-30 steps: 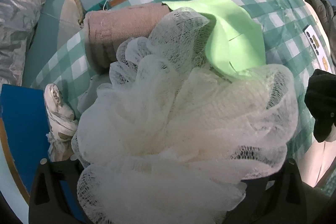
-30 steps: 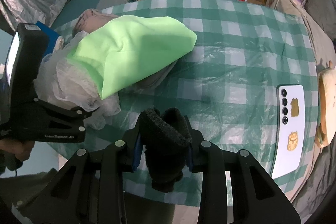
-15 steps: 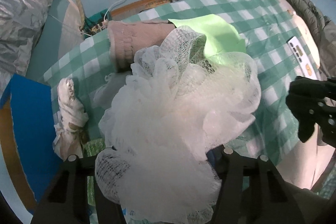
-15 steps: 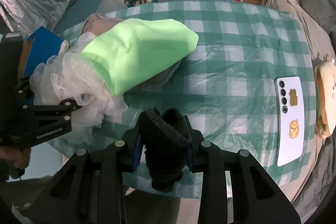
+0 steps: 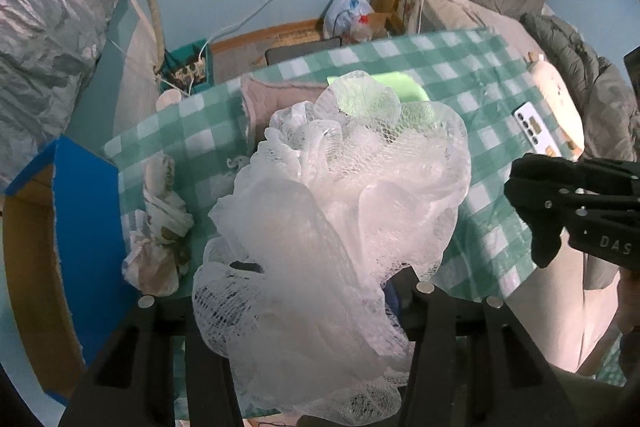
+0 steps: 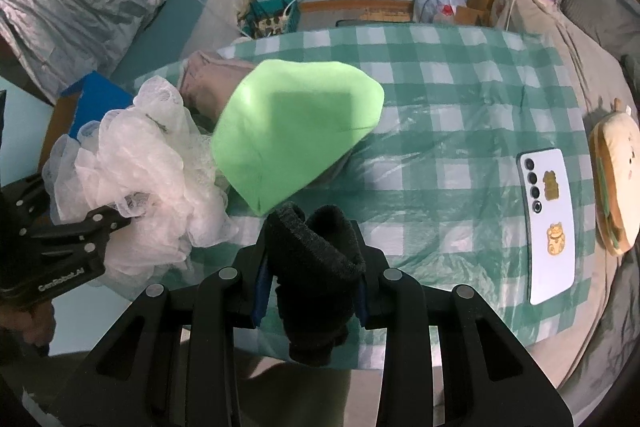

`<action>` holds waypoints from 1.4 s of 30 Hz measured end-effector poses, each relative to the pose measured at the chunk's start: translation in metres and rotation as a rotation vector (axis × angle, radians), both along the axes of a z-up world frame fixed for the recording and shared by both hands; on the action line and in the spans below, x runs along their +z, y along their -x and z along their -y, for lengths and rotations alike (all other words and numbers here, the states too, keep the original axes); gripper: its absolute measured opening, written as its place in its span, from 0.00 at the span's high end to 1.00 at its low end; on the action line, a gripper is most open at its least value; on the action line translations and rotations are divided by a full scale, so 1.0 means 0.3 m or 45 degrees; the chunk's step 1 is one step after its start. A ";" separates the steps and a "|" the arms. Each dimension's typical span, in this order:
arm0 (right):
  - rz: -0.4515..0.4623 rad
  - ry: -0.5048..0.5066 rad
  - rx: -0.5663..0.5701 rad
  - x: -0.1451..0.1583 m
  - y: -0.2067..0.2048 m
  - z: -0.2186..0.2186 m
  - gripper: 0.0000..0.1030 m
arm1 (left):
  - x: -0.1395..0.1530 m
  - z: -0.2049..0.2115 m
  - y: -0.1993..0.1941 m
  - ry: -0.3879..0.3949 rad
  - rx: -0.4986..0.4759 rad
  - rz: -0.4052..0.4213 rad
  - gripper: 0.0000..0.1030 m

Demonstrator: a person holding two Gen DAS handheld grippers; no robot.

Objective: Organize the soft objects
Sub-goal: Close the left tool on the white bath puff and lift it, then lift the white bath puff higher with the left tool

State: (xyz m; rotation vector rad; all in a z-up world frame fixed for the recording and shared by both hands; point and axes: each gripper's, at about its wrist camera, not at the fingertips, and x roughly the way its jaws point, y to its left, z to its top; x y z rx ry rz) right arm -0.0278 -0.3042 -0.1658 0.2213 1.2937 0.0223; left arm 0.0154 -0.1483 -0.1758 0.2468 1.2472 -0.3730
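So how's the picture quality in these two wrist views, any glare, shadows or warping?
Left wrist view: strong fisheye bending at the edges, black corners; the white mesh puff fills the middle and hides much of the checked cloth. Right wrist view: same warping; a soft square shadow lies on the green cloth, sheen on the clear plastic cover; the black sock reads dark, little detail.

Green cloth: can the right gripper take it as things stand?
Probably not yet. The right gripper is shut on a black sock, so its jaws are full, though the green cloth lies uncovered just ahead.
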 end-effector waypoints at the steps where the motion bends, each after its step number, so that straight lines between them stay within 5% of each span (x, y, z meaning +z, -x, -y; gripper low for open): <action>1: 0.006 -0.001 0.001 0.008 -0.001 -0.004 0.69 | 0.014 -0.006 0.001 0.009 0.003 0.006 0.52; 29: 0.108 -0.013 0.121 0.150 -0.079 -0.128 0.69 | 0.232 -0.130 0.025 0.150 0.082 0.150 0.62; 42: 0.034 -0.011 0.085 0.072 -0.067 -0.091 0.69 | -0.070 -0.069 -0.062 0.037 0.077 -0.015 0.62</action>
